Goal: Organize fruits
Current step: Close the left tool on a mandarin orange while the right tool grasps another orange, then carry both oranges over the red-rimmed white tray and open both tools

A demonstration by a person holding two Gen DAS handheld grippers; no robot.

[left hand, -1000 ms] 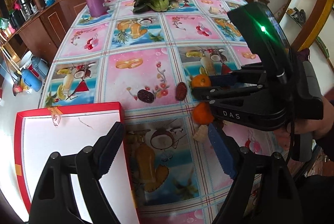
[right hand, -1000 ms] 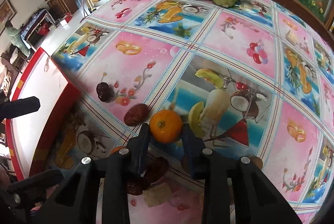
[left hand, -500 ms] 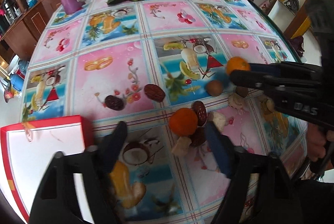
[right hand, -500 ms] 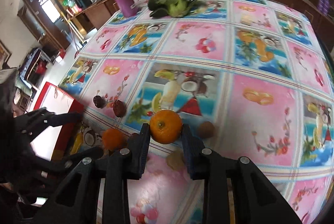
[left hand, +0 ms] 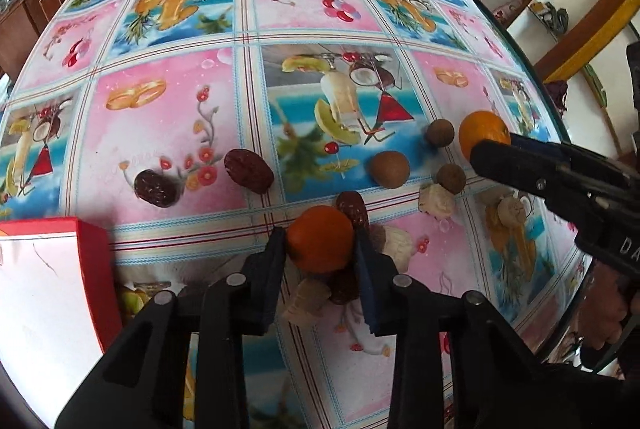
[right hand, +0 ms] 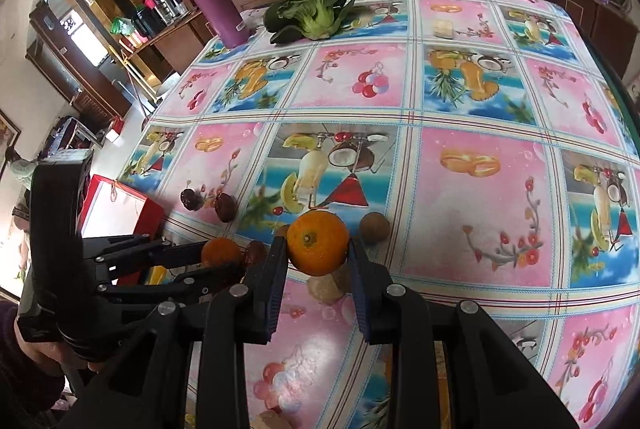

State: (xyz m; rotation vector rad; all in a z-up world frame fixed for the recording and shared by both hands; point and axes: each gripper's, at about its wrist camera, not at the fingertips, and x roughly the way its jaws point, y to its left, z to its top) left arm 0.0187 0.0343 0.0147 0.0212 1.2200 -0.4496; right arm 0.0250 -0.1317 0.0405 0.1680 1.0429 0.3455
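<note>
1. Oranges first: the darker orange (left hand: 320, 244) sits between the pads of the left gripper (left hand: 320, 249), right above a heap of dates and pale nutty lumps; the brighter orange (right hand: 318, 243) is pinched in the right gripper (right hand: 318, 249), off to the right over the counter (right hand: 460, 101).
2. Both grips look to bite near the tips only. A round, smooth skin could roll out forward if either hand tilts or swings quickly.
3. The left gripper closes down among clutter: a dark date (left hand: 352, 209) touches the orange, and a pale lump (left hand: 306, 303) lies just under the pads. I reckon those could get dragged along or flicked off.
4. Loose brown round fruits (left hand: 390, 168) lie near the right gripper's path; a nudge might send them rolling toward the counter's edge.
5. The red box (left hand: 94, 269) stands close on the left; its wall could catch the left gripper on the way over.
</note>
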